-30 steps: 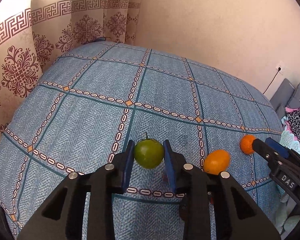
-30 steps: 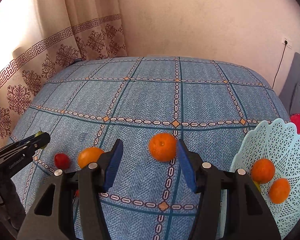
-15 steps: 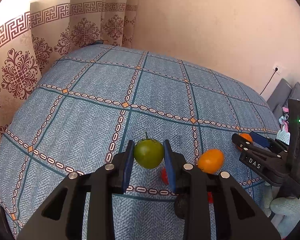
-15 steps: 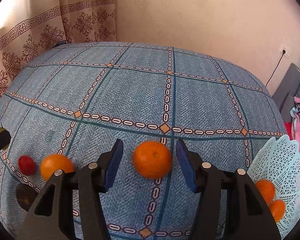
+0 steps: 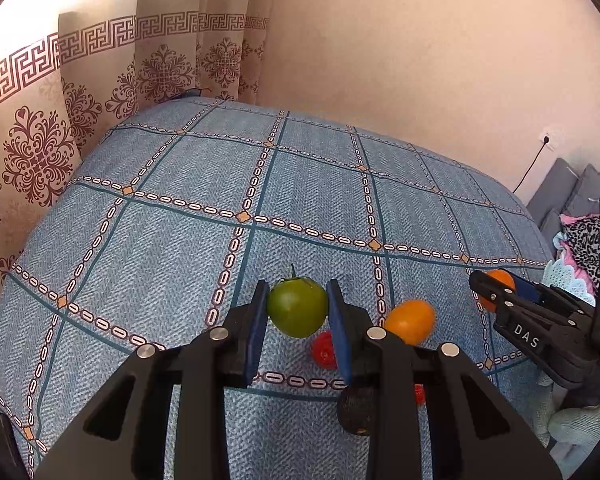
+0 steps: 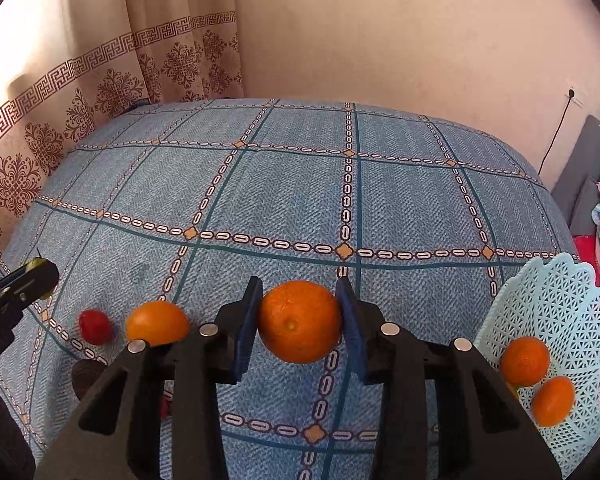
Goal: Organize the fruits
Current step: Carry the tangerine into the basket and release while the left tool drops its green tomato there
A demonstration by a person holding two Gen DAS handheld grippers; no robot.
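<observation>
Closing its jaws on the orange lying on the bed, the right claw looks mid-pickup, the basket waiting to its right, while the left claw grips the green tomato.

Blue checked bedspread with chain-pattern lines fills centre. Beige curtain, maroon key-border and floral motifs, at 10 o'clock, sunlit. Plain cream wall from 12 to 2 o'clock; socket with black cord at 3 o'clock. Grey cushions at 3 o'clock.
</observation>
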